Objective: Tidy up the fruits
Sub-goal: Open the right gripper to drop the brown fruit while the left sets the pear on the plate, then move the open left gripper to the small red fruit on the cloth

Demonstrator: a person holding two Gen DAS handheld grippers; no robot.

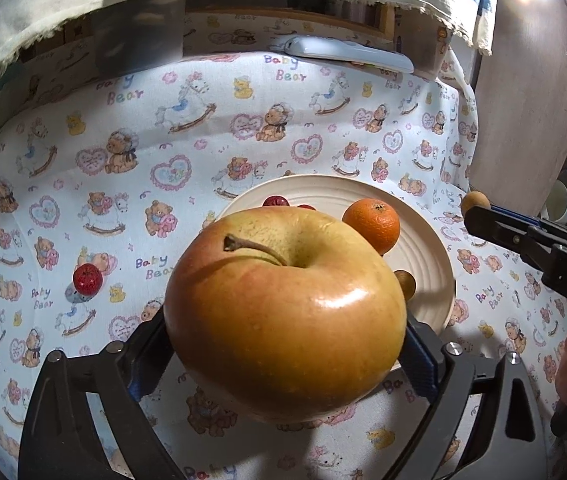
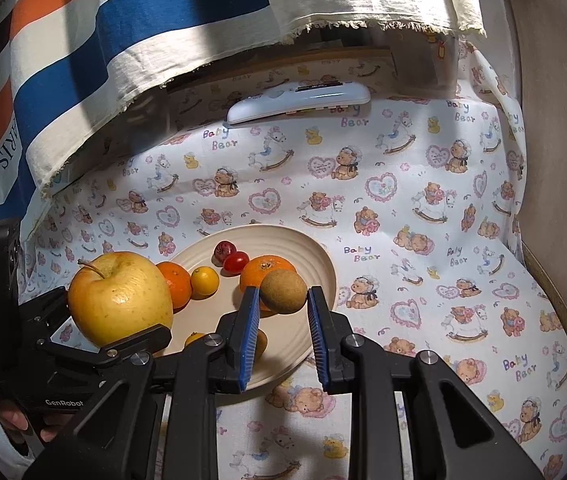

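Observation:
My left gripper (image 1: 283, 332) is shut on a large yellow-red apple (image 1: 283, 312) and holds it above the near edge of the cream plate (image 1: 427, 248); the apple also shows in the right wrist view (image 2: 119, 296). My right gripper (image 2: 283, 296) holds a small brown round fruit (image 2: 283, 291) between its blue pads (image 2: 249, 320), over the plate (image 2: 315, 256). On the plate lie oranges (image 2: 265, 270), a small yellow fruit (image 2: 204, 281) and small red fruits (image 2: 235, 261). A small red fruit (image 1: 88, 279) lies on the cloth left of the plate.
The table has a bear-print cloth (image 2: 423, 240). A white remote (image 2: 297, 101) lies at the back. A striped towel (image 2: 103, 40) hangs above the far edge. A wooden wall (image 2: 555, 160) stands at the right.

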